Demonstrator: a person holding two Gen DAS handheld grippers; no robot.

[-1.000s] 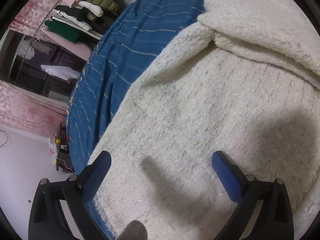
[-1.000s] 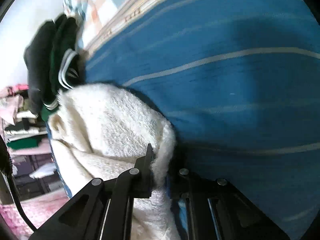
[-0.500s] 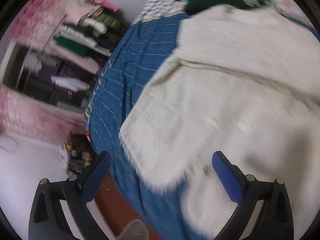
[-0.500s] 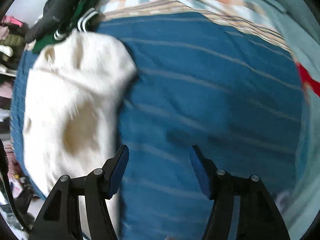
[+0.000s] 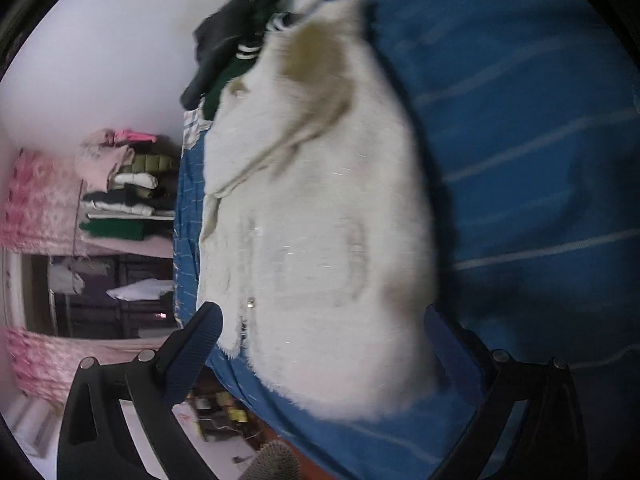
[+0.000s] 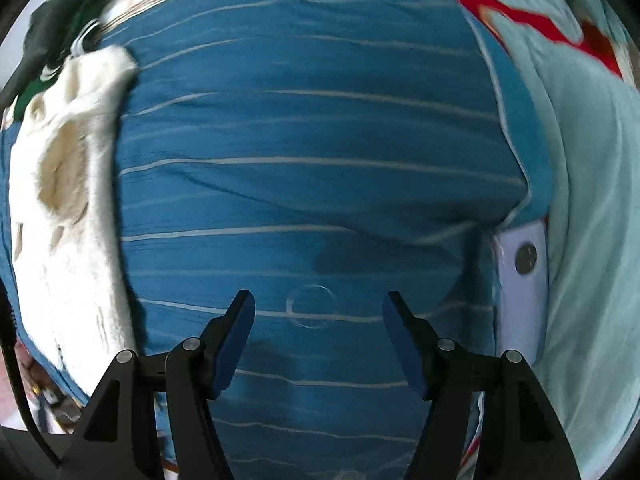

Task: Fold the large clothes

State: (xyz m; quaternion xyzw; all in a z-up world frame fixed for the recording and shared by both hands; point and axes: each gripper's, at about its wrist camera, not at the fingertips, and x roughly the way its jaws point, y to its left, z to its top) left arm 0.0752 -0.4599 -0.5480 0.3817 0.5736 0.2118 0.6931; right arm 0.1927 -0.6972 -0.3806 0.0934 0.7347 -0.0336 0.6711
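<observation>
A fluffy cream-white garment (image 5: 316,216) lies folded into a long shape on the blue striped bedspread (image 5: 520,168). My left gripper (image 5: 320,328) is open and empty, raised above the garment's near end. In the right wrist view the garment (image 6: 68,184) lies at the far left. My right gripper (image 6: 318,308) is open and empty, above bare bedspread (image 6: 312,140) to the right of the garment.
Dark and green clothes (image 5: 232,52) lie at the garment's far end. A shelf of folded clothes (image 5: 120,192) stands past the bed's left edge. A pale lilac phone (image 6: 520,284) and a light teal blanket (image 6: 592,200) lie at the right.
My right gripper let go of the white garment, opened and pulled back to the right. My left gripper rose and drew away, so the whole folded garment now shows.
</observation>
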